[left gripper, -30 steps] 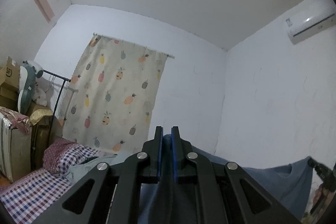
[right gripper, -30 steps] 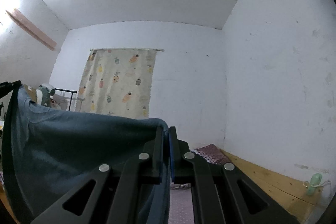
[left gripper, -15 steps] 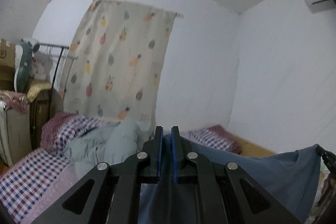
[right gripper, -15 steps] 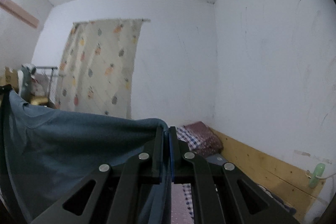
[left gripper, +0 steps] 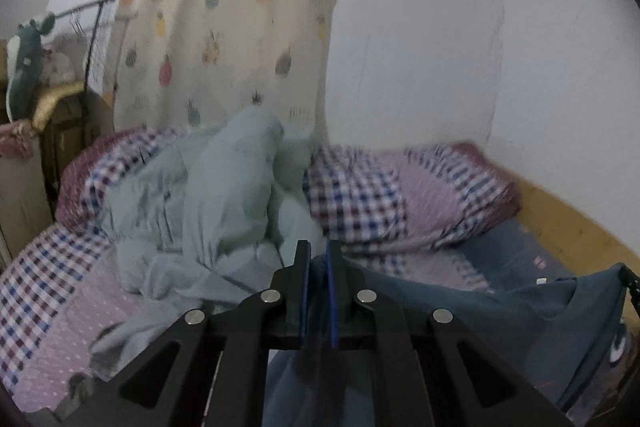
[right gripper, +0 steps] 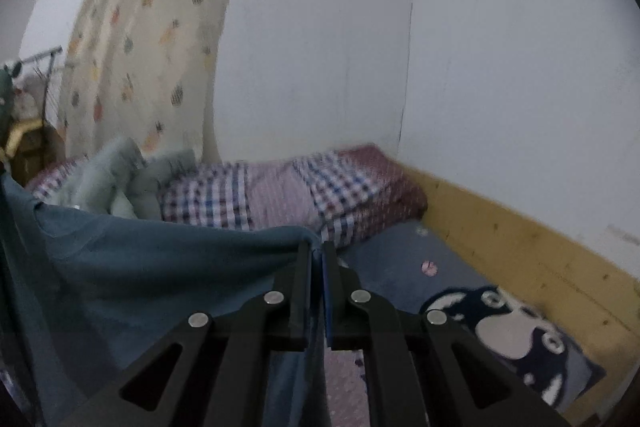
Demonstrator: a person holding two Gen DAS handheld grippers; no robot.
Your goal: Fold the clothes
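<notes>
Above the bed [left gripper: 56, 331], both the left gripper [left gripper: 317, 259] and right gripper [right gripper: 317, 255] pinch the blue shirt [right gripper: 160, 267], now tilted lower than before.

Left gripper [left gripper: 318, 255], right gripper [right gripper: 316, 255] — both clamped, level.

Dusty blue on the T-shirt [right gripper: 132, 267], plain, no print in sight. Black on the left gripper [left gripper: 318, 267] and right gripper [right gripper: 317, 263], with blue pads [left gripper: 331, 291] and silver rivets. Cream on the curtain [left gripper: 240, 27], dotted with pineapples in orange, yellow, red and grey-green. Pale mint on the crumpled quilt [left gripper: 224, 195]. Pink, white, navy and maroon checks on the pillow [right gripper: 288, 195]; pink with white dots on the bedsheet [left gripper: 52, 347]. Grey-blue on the blanket [right gripper: 516, 339], with a black-and-white cartoon animal. Honey-yellow on the wooden bed rail [right gripper: 532, 255]. White on the walls [right gripper: 500, 67].
</notes>
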